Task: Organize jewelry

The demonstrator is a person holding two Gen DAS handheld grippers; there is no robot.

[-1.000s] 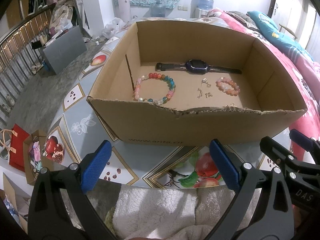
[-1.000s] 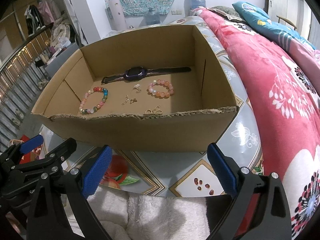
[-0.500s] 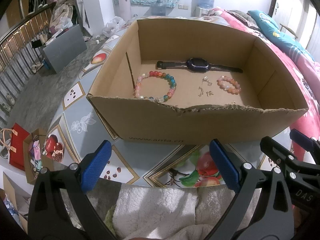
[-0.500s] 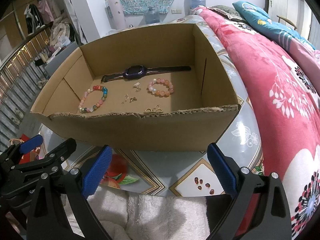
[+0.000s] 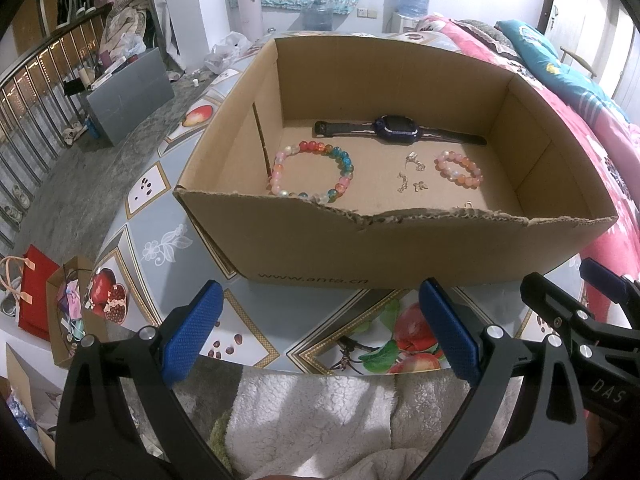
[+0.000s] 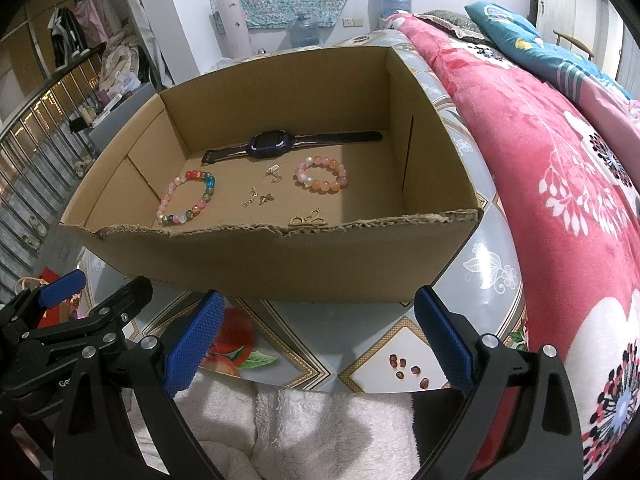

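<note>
Before the box point(image 5: 400, 248) we edge both grippers, left point(image 5: 320, 336) and right point(image 6: 316, 336), slightly nearer; fingers spread, empty, jewelry unmoved inside

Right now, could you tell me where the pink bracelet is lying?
The pink bracelet lies on the cardboard box floor, right of centre, just in front of the watch and right of the small earrings.
</note>
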